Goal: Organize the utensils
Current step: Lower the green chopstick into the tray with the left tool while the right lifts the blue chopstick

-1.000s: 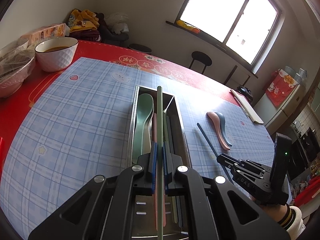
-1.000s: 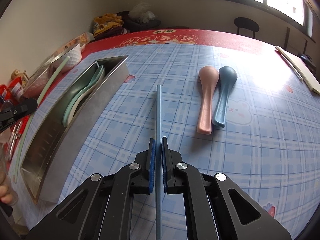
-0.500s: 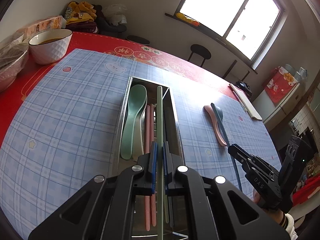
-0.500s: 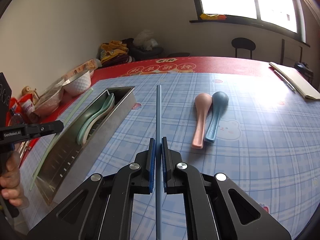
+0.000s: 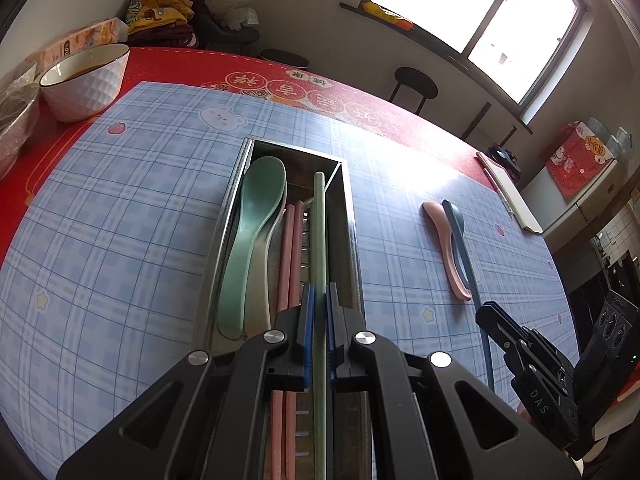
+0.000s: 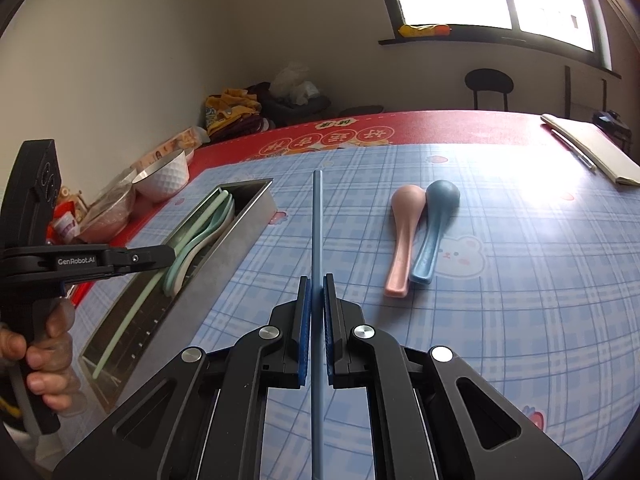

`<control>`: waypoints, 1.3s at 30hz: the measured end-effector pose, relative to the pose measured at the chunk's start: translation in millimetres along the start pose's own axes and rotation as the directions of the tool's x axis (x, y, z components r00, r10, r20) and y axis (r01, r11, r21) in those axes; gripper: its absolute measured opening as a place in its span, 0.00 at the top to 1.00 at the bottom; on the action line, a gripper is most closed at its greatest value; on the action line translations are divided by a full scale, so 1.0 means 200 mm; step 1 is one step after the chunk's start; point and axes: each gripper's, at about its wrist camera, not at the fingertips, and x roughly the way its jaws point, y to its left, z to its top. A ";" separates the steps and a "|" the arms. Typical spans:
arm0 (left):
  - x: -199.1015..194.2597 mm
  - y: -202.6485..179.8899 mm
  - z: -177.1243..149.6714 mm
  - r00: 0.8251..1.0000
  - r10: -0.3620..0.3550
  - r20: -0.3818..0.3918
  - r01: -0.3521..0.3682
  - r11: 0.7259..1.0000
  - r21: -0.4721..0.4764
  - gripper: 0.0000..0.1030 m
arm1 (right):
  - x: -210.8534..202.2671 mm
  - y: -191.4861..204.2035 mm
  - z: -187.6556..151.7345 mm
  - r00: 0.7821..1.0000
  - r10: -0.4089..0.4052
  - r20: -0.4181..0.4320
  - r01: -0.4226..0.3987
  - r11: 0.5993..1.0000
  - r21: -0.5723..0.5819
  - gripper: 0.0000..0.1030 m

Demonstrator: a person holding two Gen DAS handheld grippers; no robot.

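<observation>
L gripper (image 5: 318, 300) clamped on green chopstick (image 5: 319, 232), long axis straight ahead along fingers, over metal tray (image 5: 352, 216), parallel to tray length. R gripper (image 6: 317, 292) clamped on blue chopstick (image 6: 317, 220), pointing ahead, above blue plaid mat (image 6: 520, 280). Both slim, matte. Pink spoon (image 6: 402, 236) and blue spoon (image 6: 436, 228) lie touching on mat.

Left tongs (image 5: 317, 312) pitch steeply down, jaws clamped. Right tongs (image 6: 317, 312) point less steeply down, jaws clamped. A hand (image 6: 44, 356) grips the left handle.
</observation>
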 end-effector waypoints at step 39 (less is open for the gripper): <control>-0.22 -0.01 -0.11 0.989 0.036 0.143 -0.068 0.971 0.228 0.36 | 0.01 -0.04 0.00 1.000 0.018 -0.012 -0.017 0.998 0.058 0.94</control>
